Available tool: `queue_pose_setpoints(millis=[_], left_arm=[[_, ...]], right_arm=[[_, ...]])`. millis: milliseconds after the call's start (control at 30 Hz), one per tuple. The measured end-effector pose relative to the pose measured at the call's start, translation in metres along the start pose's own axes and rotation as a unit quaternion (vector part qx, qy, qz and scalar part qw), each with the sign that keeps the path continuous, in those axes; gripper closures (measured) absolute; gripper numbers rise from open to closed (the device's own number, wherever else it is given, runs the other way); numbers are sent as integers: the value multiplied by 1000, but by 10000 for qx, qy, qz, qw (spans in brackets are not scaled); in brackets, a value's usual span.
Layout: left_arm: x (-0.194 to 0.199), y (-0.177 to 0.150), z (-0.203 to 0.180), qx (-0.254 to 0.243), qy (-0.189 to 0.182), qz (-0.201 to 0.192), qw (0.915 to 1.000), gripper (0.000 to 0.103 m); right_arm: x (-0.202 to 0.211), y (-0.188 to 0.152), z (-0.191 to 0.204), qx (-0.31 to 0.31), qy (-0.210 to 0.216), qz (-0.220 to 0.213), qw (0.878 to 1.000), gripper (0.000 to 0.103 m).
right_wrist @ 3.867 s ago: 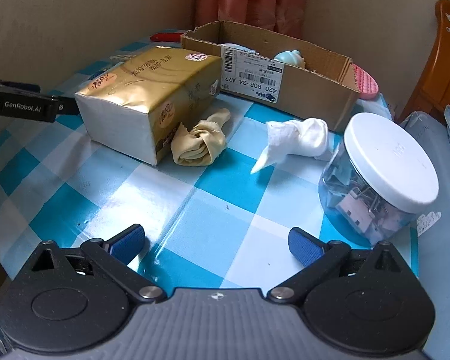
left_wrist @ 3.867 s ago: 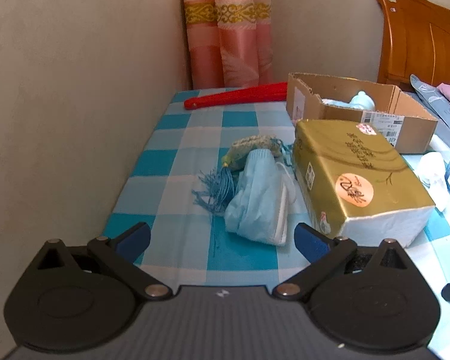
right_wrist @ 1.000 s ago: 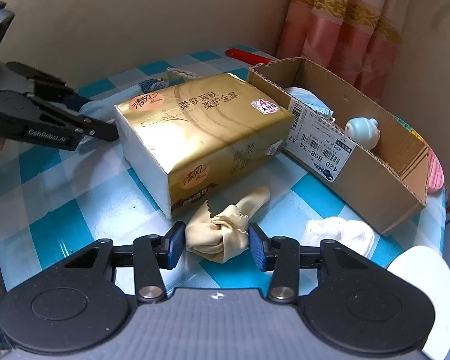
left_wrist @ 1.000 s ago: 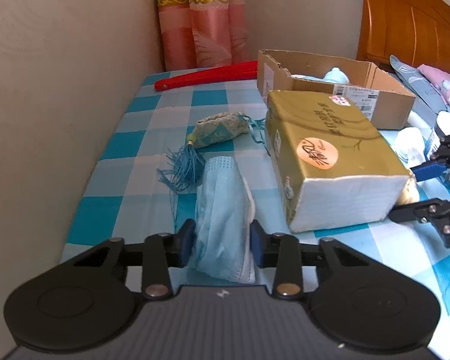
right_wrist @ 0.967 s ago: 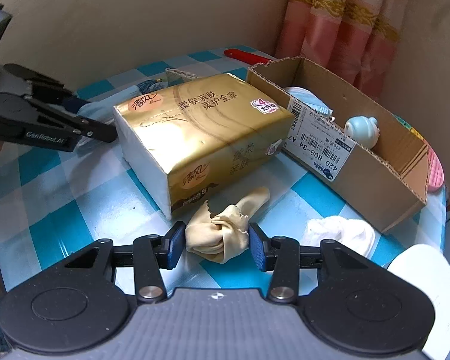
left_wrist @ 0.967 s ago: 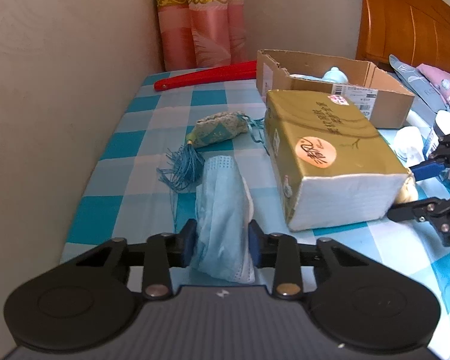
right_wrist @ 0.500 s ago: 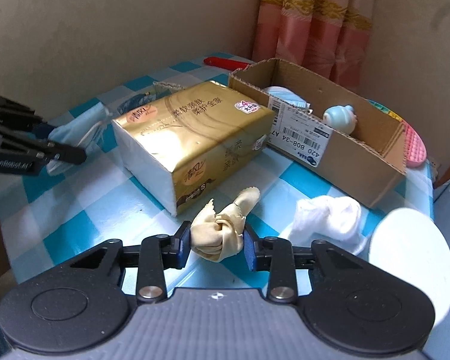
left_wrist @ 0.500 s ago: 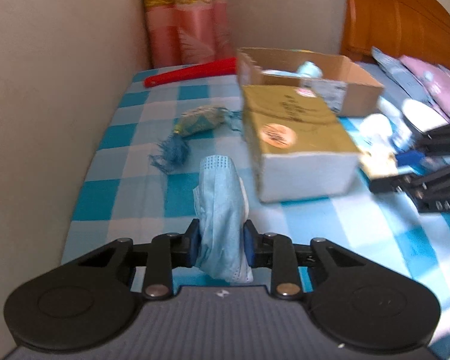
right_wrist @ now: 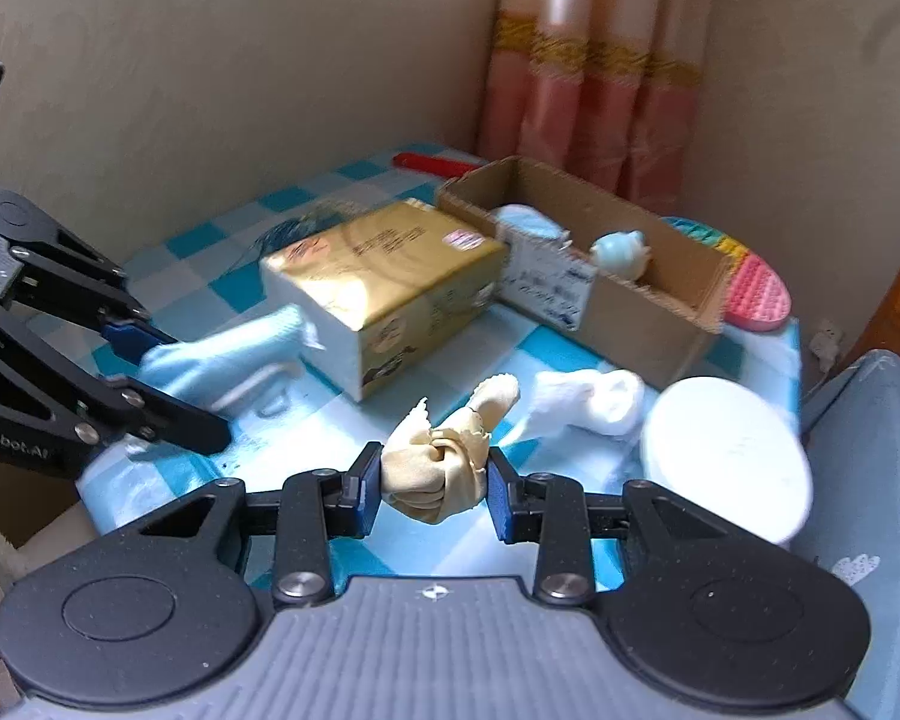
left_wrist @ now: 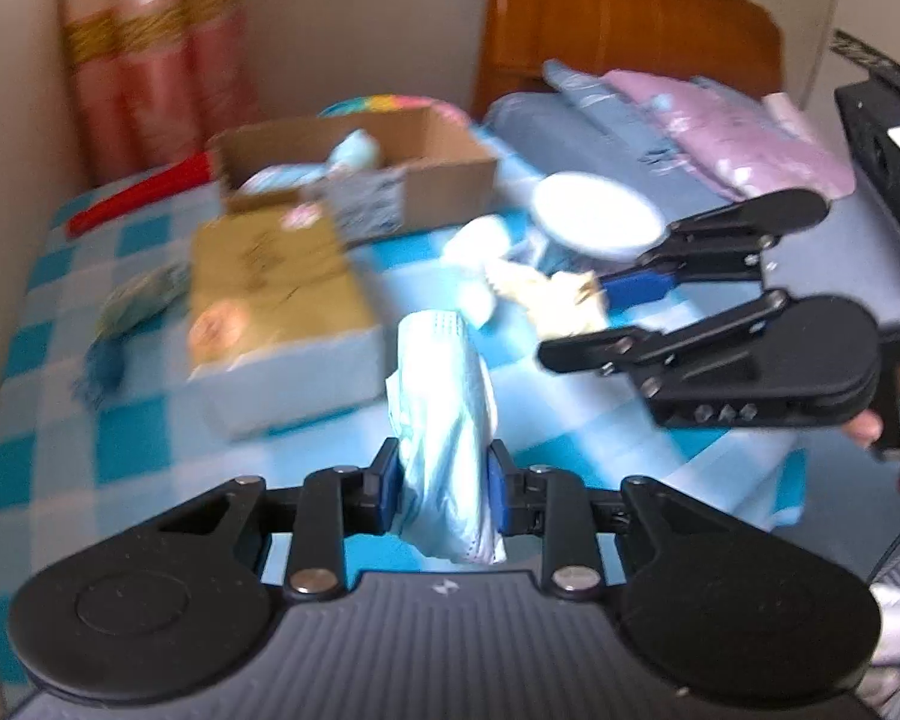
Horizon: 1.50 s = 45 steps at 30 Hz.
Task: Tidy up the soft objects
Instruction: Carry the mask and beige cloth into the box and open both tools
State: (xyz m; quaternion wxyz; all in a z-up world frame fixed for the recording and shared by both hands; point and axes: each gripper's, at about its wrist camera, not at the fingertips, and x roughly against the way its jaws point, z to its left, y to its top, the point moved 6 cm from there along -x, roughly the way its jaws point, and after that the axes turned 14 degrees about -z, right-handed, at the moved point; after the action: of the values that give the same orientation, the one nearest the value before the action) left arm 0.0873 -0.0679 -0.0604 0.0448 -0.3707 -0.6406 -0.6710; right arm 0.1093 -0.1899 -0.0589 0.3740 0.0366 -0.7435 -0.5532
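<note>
Left gripper clamped on the blue mask: both pads pressed into it, mask bunched and sticking up between the jaws, off the checked table. Jaws narrowed a bit further in the last second. Right gripper clamped on the beige cloth, knotted wad squeezed between both pads, clear of the table; its jaws also just tightened. White cloth lies on the table between the jar lid and the gold tissue pack. Cardboard box behind the pack holds 2 pale blue items. Left view is motion-blurred.
</note>
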Motion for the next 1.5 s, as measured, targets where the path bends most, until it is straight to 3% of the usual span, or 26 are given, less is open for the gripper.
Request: queue_pose_setpoints(millis=[200,433,767,867,1000,1133,1267,1400,1433,1467,1500], left_arm=[[-20,44,-17,-173,-174,-228,9994,75],[-62,95,-6,-355,94,-201,9991,75],[-142,160,44,-59,516,17,9986,75],[-165,171,60,-72,789,51,9968,66],[-183,174,78,-70,1138,-13,9935,44],[-173,164,87,135,1098,-27,9939,26],[-142,157,86,23,1209,-177,9925,19],[-100,148,83,16,1063,-444,9933,17],[-93,145,84,58,1051,-489,9932,15],[-85,142,85,121,1055,-508,9930,15],[-78,139,86,161,1074,-522,9927,15]], right_arm=[[15,21,-33,-175,-344,-379,9985,63],[7,49,-76,-367,-572,-554,9962,63],[-23,67,-105,-629,-614,-570,9945,63],[-29,73,-111,-669,-620,-591,9941,63],[-43,80,-120,-769,-615,-550,9936,63],[-59,88,-129,-800,-666,-519,9932,63],[-79,98,-139,-826,-694,-470,9931,63],[-102,110,-148,-854,-763,-385,9927,62],[-108,113,-149,-858,-784,-366,9925,56],[-113,115,-151,-883,-804,-344,9923,37],[-116,117,-151,-893,-805,-335,9922,26]])
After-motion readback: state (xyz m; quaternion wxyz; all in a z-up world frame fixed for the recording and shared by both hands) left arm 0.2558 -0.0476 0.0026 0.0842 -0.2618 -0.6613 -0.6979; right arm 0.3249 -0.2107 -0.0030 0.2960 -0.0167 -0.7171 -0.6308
